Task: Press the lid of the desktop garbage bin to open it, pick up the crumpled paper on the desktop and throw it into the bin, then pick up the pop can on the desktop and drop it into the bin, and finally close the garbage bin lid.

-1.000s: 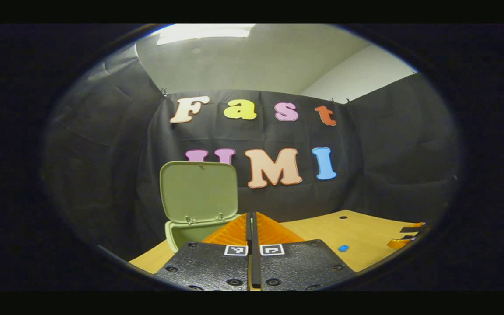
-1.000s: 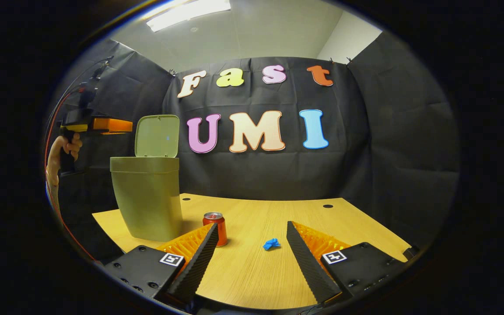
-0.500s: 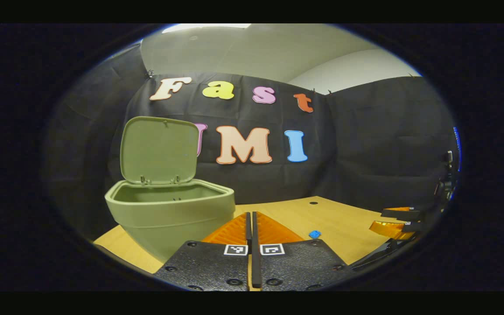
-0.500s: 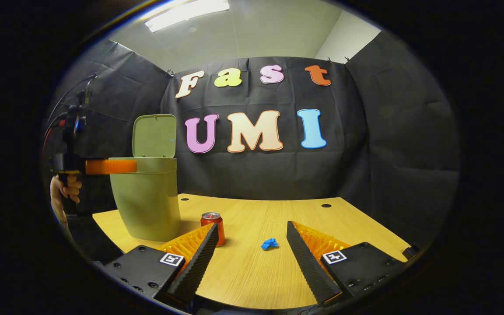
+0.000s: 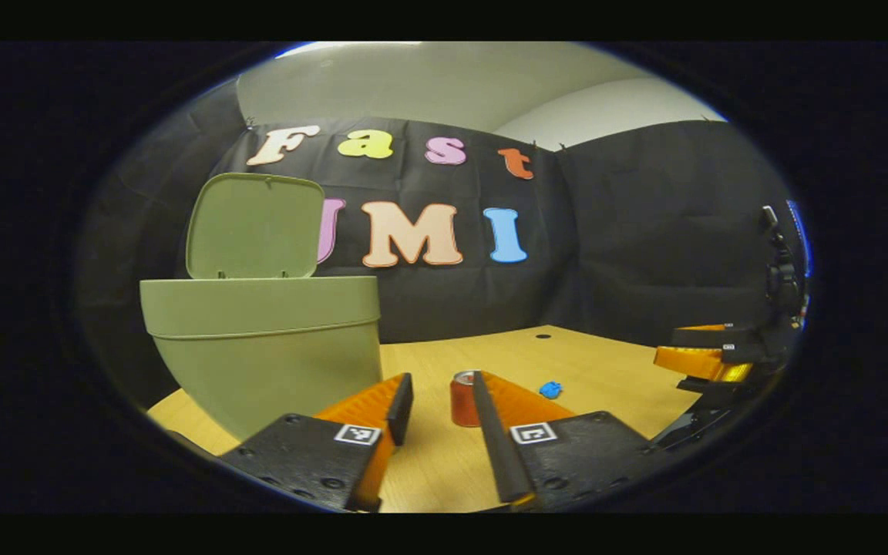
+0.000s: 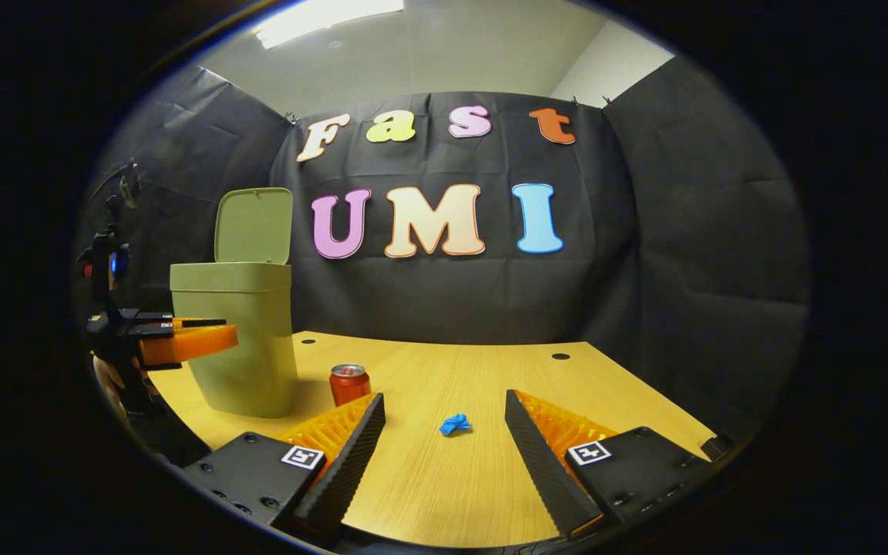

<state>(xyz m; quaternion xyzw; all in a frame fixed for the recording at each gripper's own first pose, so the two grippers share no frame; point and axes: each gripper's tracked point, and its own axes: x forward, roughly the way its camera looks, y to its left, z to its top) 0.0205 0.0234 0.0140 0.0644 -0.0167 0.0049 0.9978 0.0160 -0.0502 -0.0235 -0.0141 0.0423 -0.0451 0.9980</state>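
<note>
Paper (image 6: 455, 424), a small blue ball, is lying on the desk (image 6: 444, 493), straight ahead of the right claw (image 6: 444, 435) and between its two wide-open fingers. That claw looks nearer. The left claw (image 5: 436, 408) is partly open, facing the can (image 5: 462, 398). The bin (image 6: 237, 339) is standing with its lid (image 6: 253, 226) up.

Green bin (image 6: 240, 347) stands upright on the table, lid (image 6: 253, 226) raised. Red can (image 6: 349, 383) upright near it; blue crumpled paper (image 6: 455, 424) lies farther right.
</note>
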